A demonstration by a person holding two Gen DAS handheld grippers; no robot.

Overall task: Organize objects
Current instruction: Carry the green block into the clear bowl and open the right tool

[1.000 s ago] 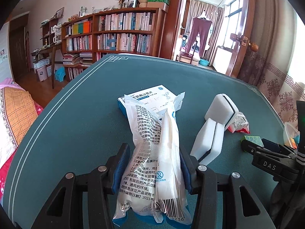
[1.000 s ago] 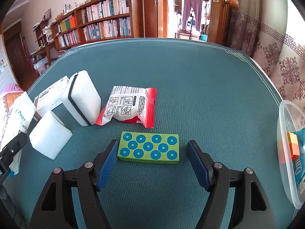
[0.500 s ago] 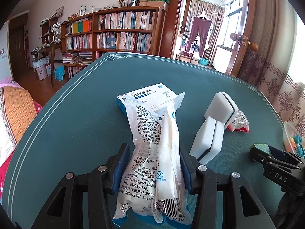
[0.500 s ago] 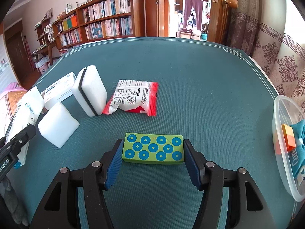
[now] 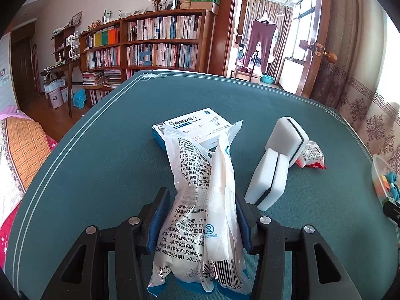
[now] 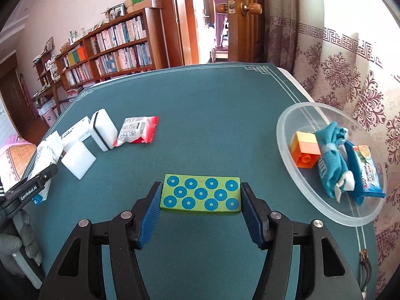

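Observation:
My left gripper (image 5: 201,215) is shut on a white printed plastic pouch (image 5: 200,207) that sticks up between its blue pads, low over the green table. Beyond it lie a blue-and-white medicine box (image 5: 197,128), two white sponges (image 5: 275,175) and a red-edged sachet (image 5: 312,155). My right gripper (image 6: 201,196) is shut on a green block with blue dots (image 6: 201,196), lifted above the cloth. To its right stands a clear plastic bowl (image 6: 295,175) holding an orange brick (image 6: 305,150), a rolled teal cloth (image 6: 330,157) and a snack packet (image 6: 367,172).
The green felt table (image 6: 212,115) has a white border line near its edges. A bookshelf (image 5: 150,40) and an open doorway (image 5: 265,45) stand behind it, with a patterned curtain (image 6: 350,75) on the right. The left gripper's body (image 6: 27,190) shows at the right view's left edge.
The right gripper closed on the green block, then carried it up and to the right toward the bowl, which now shows fully. The left gripper and its pouch stayed still.

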